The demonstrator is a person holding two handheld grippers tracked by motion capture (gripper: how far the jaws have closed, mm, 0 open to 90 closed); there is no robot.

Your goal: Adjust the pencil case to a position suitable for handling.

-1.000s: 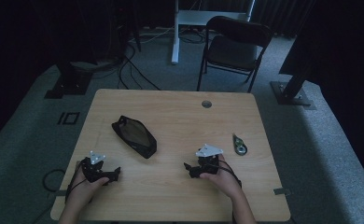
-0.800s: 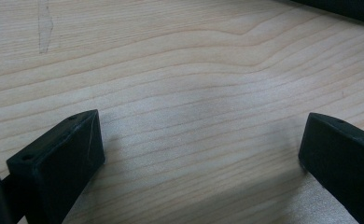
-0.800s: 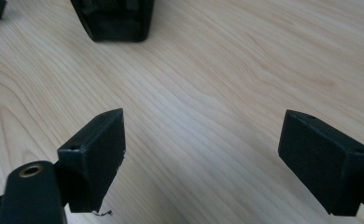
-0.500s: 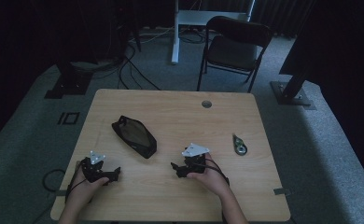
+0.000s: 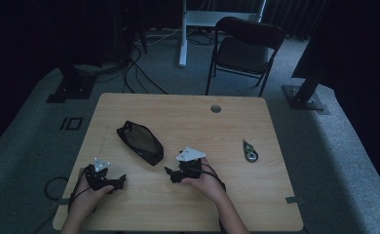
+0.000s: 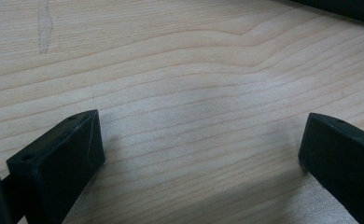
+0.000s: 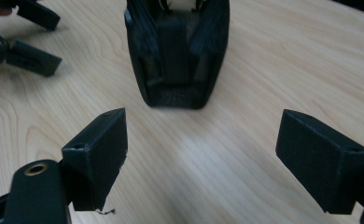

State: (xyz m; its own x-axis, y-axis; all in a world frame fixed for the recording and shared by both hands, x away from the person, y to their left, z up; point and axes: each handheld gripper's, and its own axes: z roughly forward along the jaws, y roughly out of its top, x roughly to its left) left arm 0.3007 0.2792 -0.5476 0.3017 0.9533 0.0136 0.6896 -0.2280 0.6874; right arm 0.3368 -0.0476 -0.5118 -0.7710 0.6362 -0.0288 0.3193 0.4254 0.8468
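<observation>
- High view: the right tool (image 5: 170, 174) sits near the middle of the wooden surface (image 5: 188, 122), held in the person's right hand (image 5: 205, 183), its tips pointing left toward the black pouch (image 5: 140, 142), near it but apart from it.
- The left tool (image 5: 121, 181) rests at the near left of the surface in the left hand (image 5: 88, 195), its tips pointing right.
- One black pouch lies left of centre, set at a slant; one small dark and pale tape-like item (image 5: 249, 151) lies well apart to the right.
- Two tools, one pouch and one small item are on the surface.
- One folding chair (image 5: 246, 48) stands beyond the far edge on a grey carpet (image 5: 334, 161), and cables (image 5: 139, 73) trail on the floor in the dim room.
- Left gripper view: the left tool (image 6: 201, 154) stands wide open over bare wood, holding nothing; a dark edge shows at the far right corner.
- Right gripper view: the right tool (image 7: 201, 154) is wide open and empty, with the pouch's (image 7: 178, 51) end just beyond the gap between its jaws, not touched.
- The left tool's (image 7: 28, 35) two black jaws show at the far left, spread apart.
</observation>
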